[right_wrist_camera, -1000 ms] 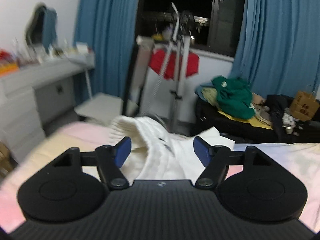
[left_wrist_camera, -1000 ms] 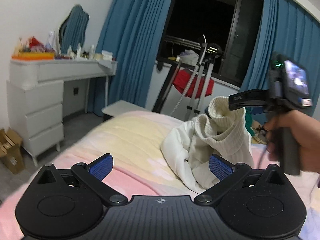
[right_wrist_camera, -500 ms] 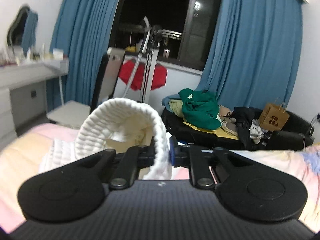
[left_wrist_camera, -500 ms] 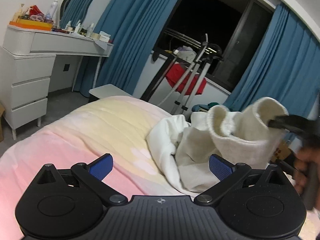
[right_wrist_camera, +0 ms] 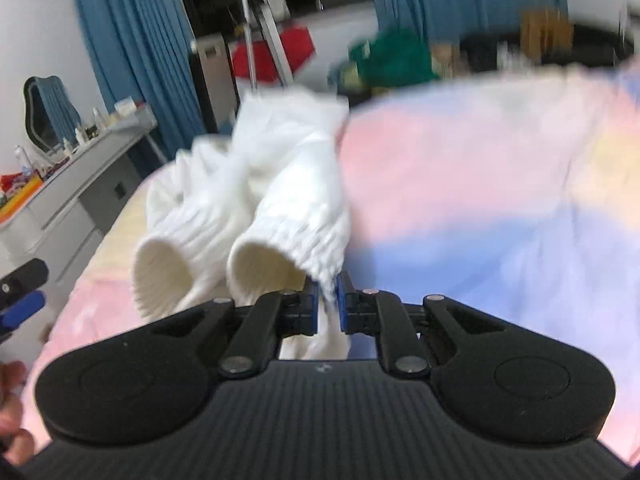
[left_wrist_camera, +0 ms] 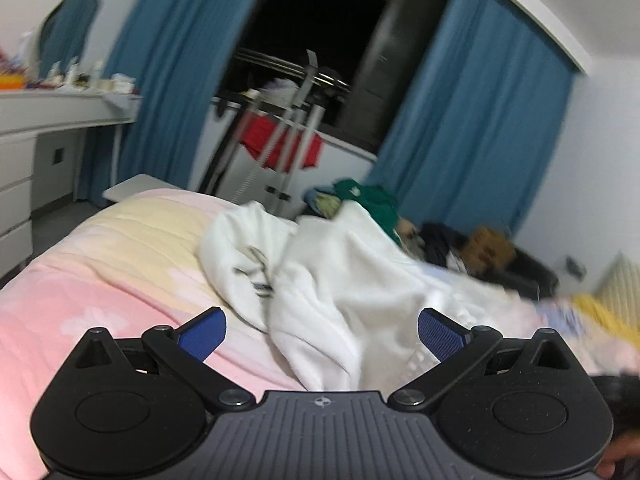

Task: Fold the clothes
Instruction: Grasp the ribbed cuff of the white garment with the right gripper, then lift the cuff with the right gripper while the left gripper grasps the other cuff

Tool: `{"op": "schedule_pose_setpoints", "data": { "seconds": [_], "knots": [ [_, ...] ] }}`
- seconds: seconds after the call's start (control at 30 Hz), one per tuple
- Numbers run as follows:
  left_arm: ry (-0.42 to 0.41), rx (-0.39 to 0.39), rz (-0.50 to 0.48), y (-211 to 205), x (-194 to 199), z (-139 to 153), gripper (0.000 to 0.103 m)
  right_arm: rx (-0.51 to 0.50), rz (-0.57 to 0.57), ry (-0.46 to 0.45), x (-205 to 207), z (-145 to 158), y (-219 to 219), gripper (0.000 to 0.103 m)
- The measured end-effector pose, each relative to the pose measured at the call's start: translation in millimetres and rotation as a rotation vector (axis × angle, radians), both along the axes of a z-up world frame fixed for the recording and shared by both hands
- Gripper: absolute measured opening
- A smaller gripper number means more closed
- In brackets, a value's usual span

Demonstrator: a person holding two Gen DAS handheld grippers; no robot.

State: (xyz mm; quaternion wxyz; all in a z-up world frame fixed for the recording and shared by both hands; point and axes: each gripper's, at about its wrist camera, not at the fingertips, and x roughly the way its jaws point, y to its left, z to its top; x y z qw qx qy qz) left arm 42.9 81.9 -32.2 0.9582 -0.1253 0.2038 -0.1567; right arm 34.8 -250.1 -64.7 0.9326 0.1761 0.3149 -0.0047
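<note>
A white sweatshirt point(left_wrist_camera: 320, 264) lies crumpled on the pink and yellow bed point(left_wrist_camera: 100, 280). My left gripper point(left_wrist_camera: 322, 330) is open and empty, just in front of the garment's near edge. My right gripper point(right_wrist_camera: 328, 308) is shut on the sweatshirt's ribbed hem point(right_wrist_camera: 304, 240) and holds it stretched toward the camera, low over the bed point(right_wrist_camera: 480, 200). Two ribbed cuff openings point(right_wrist_camera: 164, 268) gape beside its jaws. The left gripper's blue fingertip point(right_wrist_camera: 22, 308) shows at the far left of the right wrist view.
A white dresser point(left_wrist_camera: 36, 128) with bottles stands left. A drying rack point(left_wrist_camera: 288, 128) with a red cloth stands by the dark window. A pile of green and dark clothes point(left_wrist_camera: 376, 204) lies beyond the bed. Blue curtains point(left_wrist_camera: 472, 128) hang behind.
My right gripper closed on the ribbed hem and pulled it right and down, toward the near edge of the bed, stretching the sweatshirt out. My left gripper stayed open and swung right.
</note>
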Motion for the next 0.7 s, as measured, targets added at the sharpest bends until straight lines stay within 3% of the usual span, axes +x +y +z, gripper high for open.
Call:
{"op": "schedule_pose_setpoints", "data": {
  "seconds": [0.17,0.33,0.37,0.4,0.47,0.7],
  "knots": [
    [-0.008,0.099,-0.067,-41,-1,-11,0.103,0.155,-0.011,-0.003,-16,-6,-25,0.014],
    [0.021,0.118,-0.101,-53,8,-22,0.103,0.269,0.023,-0.075,-36,2,-59,0.021],
    [0.023,0.119,-0.106,-54,10,-24,0.103,0.286,0.014,-0.09,-35,3,-65,0.032],
    [0.025,0.12,-0.11,-55,11,-25,0.103,0.305,-0.001,-0.097,-34,1,-71,0.05],
    [0.026,0.125,-0.116,-59,14,-29,0.103,0.34,-0.035,-0.095,-25,-4,-81,0.075],
    [0.041,0.137,-0.155,-70,21,-39,0.103,0.456,-0.095,0.082,55,-50,-104,0.075]
  ]
}}
